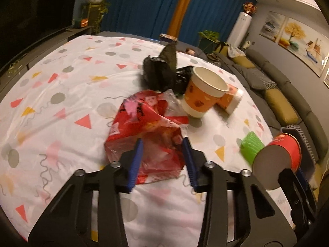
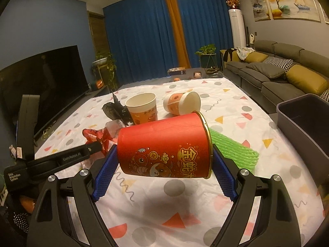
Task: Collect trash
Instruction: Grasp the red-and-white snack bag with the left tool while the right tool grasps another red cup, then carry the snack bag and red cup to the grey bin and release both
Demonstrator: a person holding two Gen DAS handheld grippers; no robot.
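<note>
A crumpled red plastic bag [image 1: 144, 127] lies on the patterned tablecloth [image 1: 61, 103]. My left gripper [image 1: 162, 142] straddles the bag's near end, with its blue pads [image 1: 134, 164] pressed against the plastic on both sides. My right gripper [image 2: 164, 150] is shut on a red printed can [image 2: 164, 146], held sideways above the cloth. The can [image 1: 285, 152] also shows at the right edge of the left wrist view. In the right wrist view the left gripper's black body [image 2: 72, 156] reaches in from the left toward the red bag [image 2: 96, 135].
An upright orange paper cup [image 1: 205, 94] and another on its side [image 1: 232, 98] stand behind the bag, beside a crumpled black bag [image 1: 162, 70]. Green ribbed plastic [image 2: 234, 148] lies right of the can. A grey bin [image 2: 304, 123] sits off the table's right edge, a sofa behind it.
</note>
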